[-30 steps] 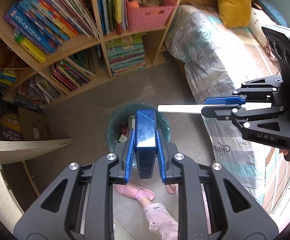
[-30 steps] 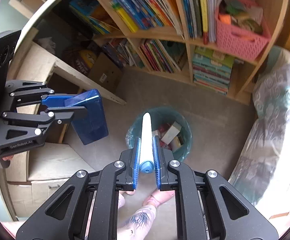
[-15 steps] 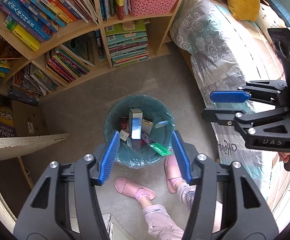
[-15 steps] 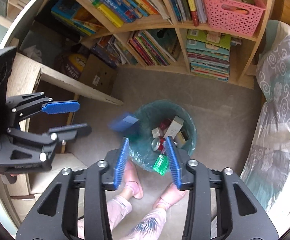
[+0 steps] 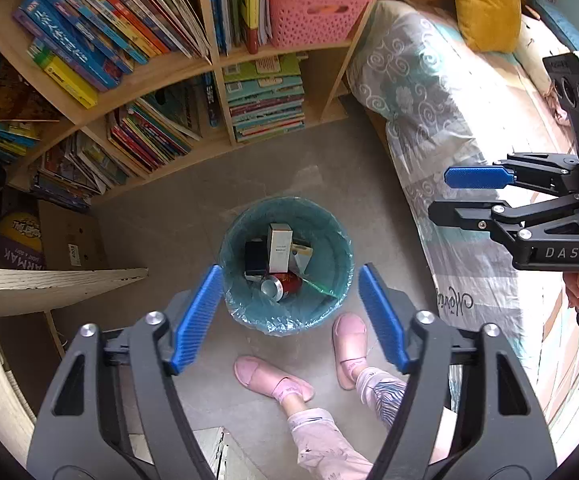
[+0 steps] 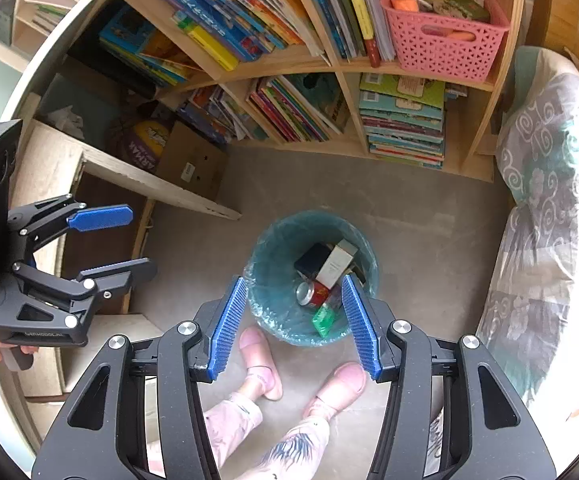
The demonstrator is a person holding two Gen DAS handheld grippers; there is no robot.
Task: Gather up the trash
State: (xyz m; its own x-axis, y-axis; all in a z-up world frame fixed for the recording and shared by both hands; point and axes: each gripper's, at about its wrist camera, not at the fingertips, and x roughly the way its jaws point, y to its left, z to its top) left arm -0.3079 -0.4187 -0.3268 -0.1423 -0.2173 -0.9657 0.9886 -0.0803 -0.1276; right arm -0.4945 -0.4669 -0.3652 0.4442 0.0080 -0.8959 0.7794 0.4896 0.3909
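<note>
1. Leftmost, a cardboard box (image 5: 71, 236) is sitting on the floor under the bookshelf (image 5: 177, 68), beside a pale wooden ledge (image 5: 57, 284).
2. Next, the left gripper (image 5: 289, 312) is pointing down at the floor with its jaws standing wide apart; they have just been opening, and nothing is lying between its blue pads (image 5: 197, 316).
3. Below it, the trash bin (image 5: 329, 240), lined with a teal bag, is standing on the grey floor and holding the trash: a white carton (image 5: 279, 250), a dark box (image 5: 254, 258) and a red can (image 5: 281, 286).
4. Near the bin, the person's feet in pink slippers (image 5: 349, 344) are resting on the floor.
5. Rightmost, the right gripper (image 5: 449, 196) is hovering over the patterned bed cover (image 5: 421, 100); its jaws have just been opening, are standing partly apart, and are gripping nothing.
</note>
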